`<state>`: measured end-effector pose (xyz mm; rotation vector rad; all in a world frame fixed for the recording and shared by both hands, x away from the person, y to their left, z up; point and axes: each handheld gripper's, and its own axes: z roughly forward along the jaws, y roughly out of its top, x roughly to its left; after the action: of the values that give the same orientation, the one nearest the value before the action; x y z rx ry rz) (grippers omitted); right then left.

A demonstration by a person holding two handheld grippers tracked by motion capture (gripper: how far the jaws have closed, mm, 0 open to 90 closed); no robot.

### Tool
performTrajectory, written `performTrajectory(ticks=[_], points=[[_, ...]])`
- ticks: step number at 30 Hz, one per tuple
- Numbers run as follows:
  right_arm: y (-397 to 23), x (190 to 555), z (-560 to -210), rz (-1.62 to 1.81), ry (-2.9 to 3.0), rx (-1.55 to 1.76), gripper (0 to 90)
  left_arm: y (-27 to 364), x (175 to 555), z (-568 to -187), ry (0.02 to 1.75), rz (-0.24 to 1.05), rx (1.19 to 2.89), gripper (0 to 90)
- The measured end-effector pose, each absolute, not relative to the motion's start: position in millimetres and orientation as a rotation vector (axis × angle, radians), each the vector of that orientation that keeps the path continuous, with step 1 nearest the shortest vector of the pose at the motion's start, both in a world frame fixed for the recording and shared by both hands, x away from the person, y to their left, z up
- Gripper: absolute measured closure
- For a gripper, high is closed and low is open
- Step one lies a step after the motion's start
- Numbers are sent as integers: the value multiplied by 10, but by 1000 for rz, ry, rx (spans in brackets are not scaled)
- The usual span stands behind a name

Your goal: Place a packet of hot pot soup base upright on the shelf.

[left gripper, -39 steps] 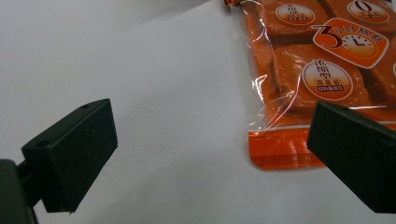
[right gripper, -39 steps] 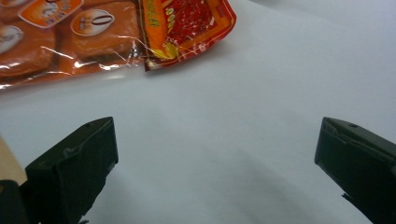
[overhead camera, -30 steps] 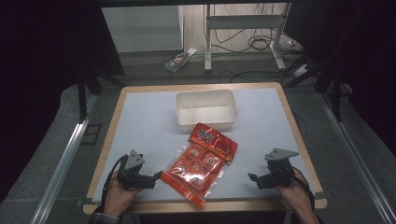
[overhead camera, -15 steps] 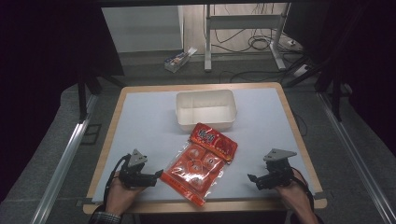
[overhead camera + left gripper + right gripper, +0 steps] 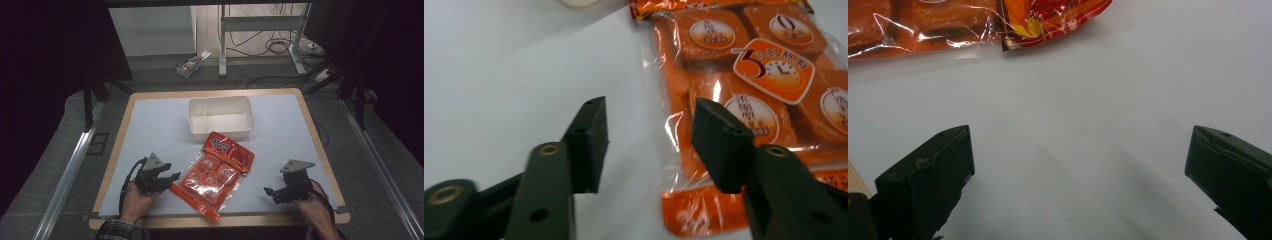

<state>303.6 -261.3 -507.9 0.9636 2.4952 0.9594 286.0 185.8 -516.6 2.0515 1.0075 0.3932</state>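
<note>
An orange and red snack bag (image 5: 215, 172) with several wrapped pieces inside lies flat on the white table top, at the middle near the front. My left gripper (image 5: 169, 178) is at the bag's left edge, held by a hand. In the left gripper view the bag (image 5: 744, 75) reaches under the right jaw, its clear edge lies in the gap, and the left gripper (image 5: 649, 132) is open. My right gripper (image 5: 270, 192) rests to the right of the bag, apart from it. In the right gripper view the right gripper (image 5: 1078, 150) is wide open over bare table, with the bag (image 5: 948, 20) farther off.
A white rectangular bin (image 5: 220, 116) stands just behind the bag, with nothing seen inside. The table (image 5: 150, 130) has a wooden rim. Beyond the far edge, the floor holds cables, a metal stand and a small box (image 5: 190, 64).
My left gripper has slid right towards the bag, so that its jaws now straddle the bag's edge. The right gripper has hardly moved.
</note>
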Motion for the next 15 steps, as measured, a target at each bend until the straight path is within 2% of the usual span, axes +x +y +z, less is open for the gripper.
performTrajectory(ticks=[4,9,15], points=[[-2609,3038,-5082,953,2502,959,0,1790,2939,-5162,987,390,2065,626],[-2598,3040,-5099,939,2509,966,0,1692,3064,-5147,976,389,2095,876],[-2604,3043,-5099,934,2508,966,0,1584,3212,-5141,973,376,2093,895]])
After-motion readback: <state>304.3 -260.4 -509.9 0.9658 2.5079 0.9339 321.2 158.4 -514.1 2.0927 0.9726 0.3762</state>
